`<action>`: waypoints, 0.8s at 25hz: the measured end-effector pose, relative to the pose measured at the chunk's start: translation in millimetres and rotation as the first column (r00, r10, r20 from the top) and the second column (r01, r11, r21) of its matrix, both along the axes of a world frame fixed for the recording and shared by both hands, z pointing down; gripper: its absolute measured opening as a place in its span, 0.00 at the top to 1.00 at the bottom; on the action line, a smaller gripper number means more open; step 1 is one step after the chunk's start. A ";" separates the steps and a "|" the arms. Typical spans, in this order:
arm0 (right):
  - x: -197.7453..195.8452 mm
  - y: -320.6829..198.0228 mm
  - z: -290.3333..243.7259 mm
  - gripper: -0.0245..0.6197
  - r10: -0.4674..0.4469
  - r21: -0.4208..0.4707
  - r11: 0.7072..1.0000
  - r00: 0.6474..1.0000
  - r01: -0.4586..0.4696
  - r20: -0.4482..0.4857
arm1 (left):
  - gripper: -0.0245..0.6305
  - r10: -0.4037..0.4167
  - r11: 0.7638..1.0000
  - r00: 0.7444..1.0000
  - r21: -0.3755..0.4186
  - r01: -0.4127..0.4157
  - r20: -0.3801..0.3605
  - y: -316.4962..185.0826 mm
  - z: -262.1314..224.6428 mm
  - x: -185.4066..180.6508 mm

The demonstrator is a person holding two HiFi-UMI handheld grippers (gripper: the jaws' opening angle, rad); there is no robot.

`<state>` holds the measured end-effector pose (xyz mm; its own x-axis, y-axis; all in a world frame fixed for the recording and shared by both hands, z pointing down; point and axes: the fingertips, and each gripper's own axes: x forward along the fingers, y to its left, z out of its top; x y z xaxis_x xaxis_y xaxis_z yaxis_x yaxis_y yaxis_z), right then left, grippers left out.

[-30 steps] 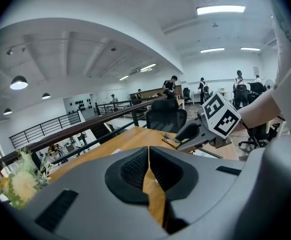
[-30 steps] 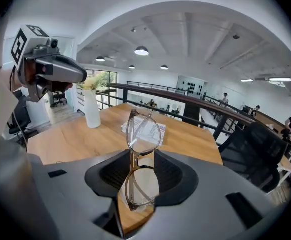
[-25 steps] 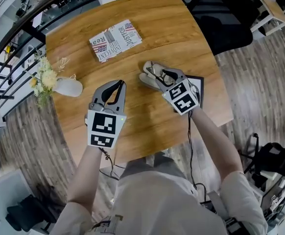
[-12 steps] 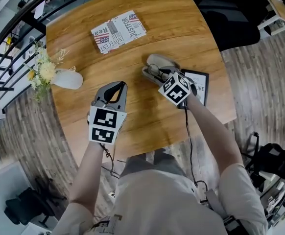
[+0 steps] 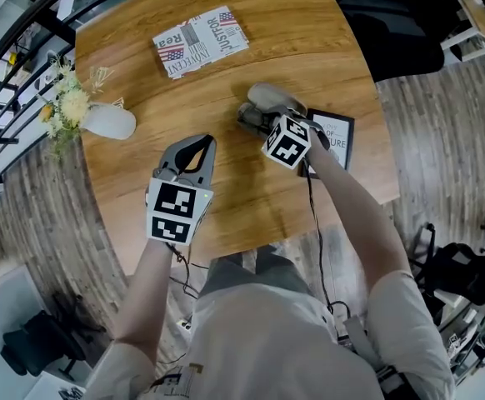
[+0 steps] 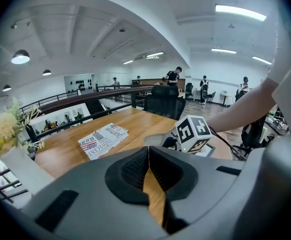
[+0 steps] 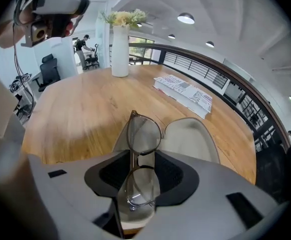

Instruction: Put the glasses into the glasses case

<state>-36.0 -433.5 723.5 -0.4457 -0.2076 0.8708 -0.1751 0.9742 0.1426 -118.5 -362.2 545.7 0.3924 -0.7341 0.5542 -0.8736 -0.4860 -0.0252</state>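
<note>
The step in hand looks like the placing itself. The right gripper is clenched on the folded glasses, gripping them about one lens and the bridge. The other lens juts past the jaw tips over the open case. Whether the glasses touch the lining yet cannot be told. In the head view the case lies on the table at 11 o'clock from that gripper's marker cube, with a picture just beside it at 4 o'clock and a newspaper well apart at 11 o'clock. The left gripper sits at 8 o'clock from the case, well apart, its jaws pressed together on nothing. The next move likely calls for lowering the glasses along the length of the shell, then easing the jaws off gently, since the rims look thin. The left gripper may then be needed to steady the case or fold the lid.
</note>
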 end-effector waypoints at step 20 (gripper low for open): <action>23.9 -19.0 -100.9 0.68 0.247 -0.012 0.967 0.923 -0.255 0.295 | 0.93 0.056 0.998 0.998 0.037 -0.057 0.034 16.3 -30.5 23.2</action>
